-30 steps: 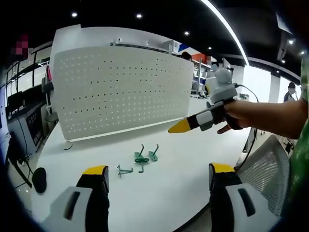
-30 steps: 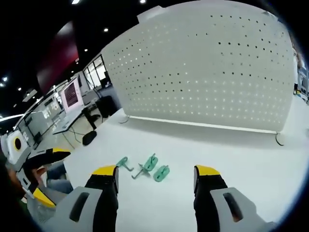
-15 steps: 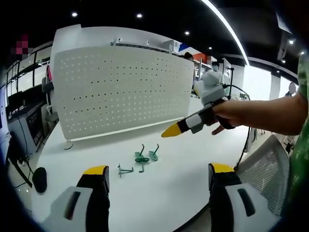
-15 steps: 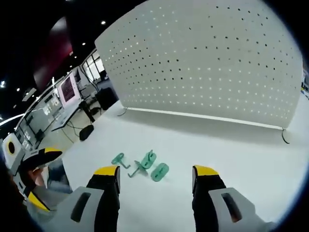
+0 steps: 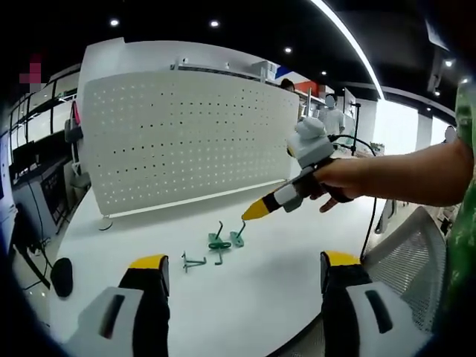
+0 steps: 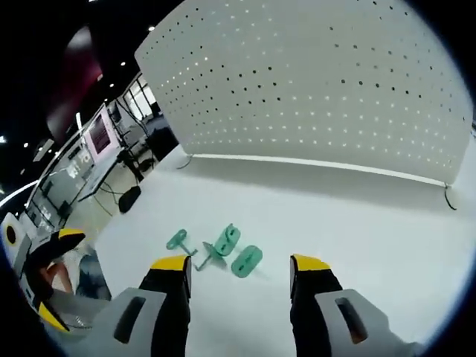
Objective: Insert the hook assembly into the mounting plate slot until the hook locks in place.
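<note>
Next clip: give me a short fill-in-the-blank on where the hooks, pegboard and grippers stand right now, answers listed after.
1. The green hooks lie on the white ____.
2. The perforated pegboard stands ____ behind the hooks.
3. The right gripper has its jaws ____ and holds nothing.
4. In the left gripper view, the yellow tip of the other gripper points toward the ____.

Missing words: table; upright; open; hooks

Grey grippers, black fingers (image 5: 152,312) tipped yellow, green sleeve (image 5: 467,111)
</note>
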